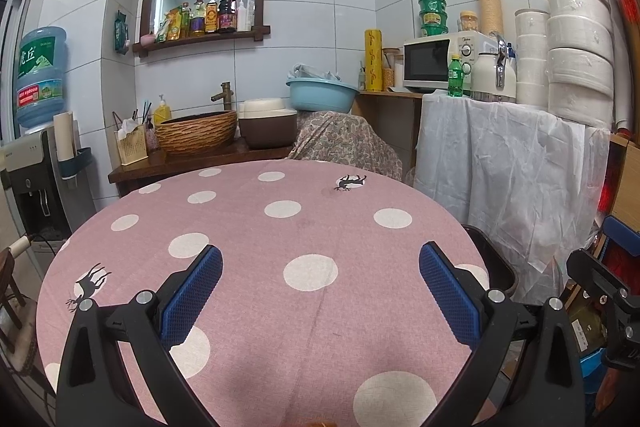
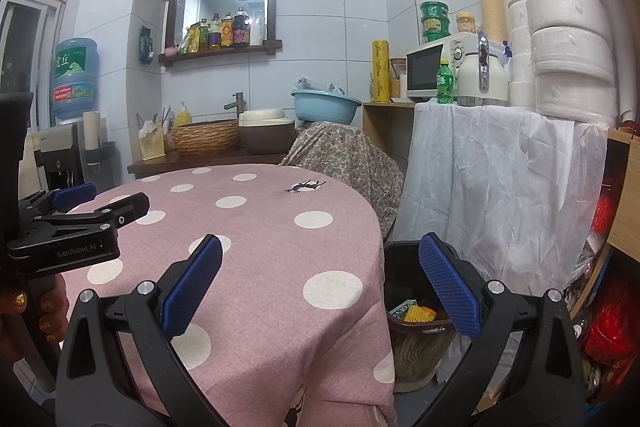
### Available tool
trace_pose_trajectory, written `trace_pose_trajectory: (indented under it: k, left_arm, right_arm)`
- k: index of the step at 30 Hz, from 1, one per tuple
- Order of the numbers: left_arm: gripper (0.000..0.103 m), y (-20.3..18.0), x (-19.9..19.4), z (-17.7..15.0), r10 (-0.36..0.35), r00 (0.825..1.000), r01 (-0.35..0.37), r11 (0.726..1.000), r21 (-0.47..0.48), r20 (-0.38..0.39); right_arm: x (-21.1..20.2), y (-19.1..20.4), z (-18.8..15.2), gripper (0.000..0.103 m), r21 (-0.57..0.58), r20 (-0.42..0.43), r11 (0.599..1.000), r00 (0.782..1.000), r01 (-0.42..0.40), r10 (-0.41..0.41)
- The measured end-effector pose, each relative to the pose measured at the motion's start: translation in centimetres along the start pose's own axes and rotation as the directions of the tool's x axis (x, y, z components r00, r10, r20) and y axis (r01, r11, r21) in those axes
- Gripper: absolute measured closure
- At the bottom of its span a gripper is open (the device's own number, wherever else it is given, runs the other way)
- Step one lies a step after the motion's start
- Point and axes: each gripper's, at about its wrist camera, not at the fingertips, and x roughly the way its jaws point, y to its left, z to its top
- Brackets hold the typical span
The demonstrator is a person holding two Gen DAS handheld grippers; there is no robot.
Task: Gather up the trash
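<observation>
- Left tongs (image 1: 320,291) and right tongs (image 2: 320,283) both spread apart, empty.
- Trash (image 2: 414,311) sits in bin (image 2: 416,347) beside desk (image 2: 260,227); desk top shows none.
- Risk: right tongs clip the bin rim or snag the tablecloth edge.

**Layout around the round table**

A round table under a pink polka-dot cloth (image 1: 312,227) is set in the foreground. Just beside its right edge, lower down on the floor, a dark trash bin (image 2: 416,331) is placed, with scraps of wrapper (image 2: 412,311) lying in it. Behind the bin, a shelf draped in white sheeting (image 2: 496,179) is found, on which a white microwave (image 1: 436,61) and a green plastic bottle (image 1: 455,75) are stood. Behind the table, a woven basin under a tap (image 1: 196,131) is set on a wooden counter (image 1: 180,163). At far left, a water dispenser with an upturned bottle (image 1: 40,75) is placed.
</observation>
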Motion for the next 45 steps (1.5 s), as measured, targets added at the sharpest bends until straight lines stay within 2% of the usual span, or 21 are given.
trace_pose_trajectory:
  k: [45]
  left_arm:
    - [0.005,0.19,0.1,0.44,-0.001,1.0,0.001,1.0,0.0,-0.006]
  right_arm:
    - [-0.05,0.31,-0.14,0.006,0.009,-0.002,1.0,1.0,0.002,-0.002]
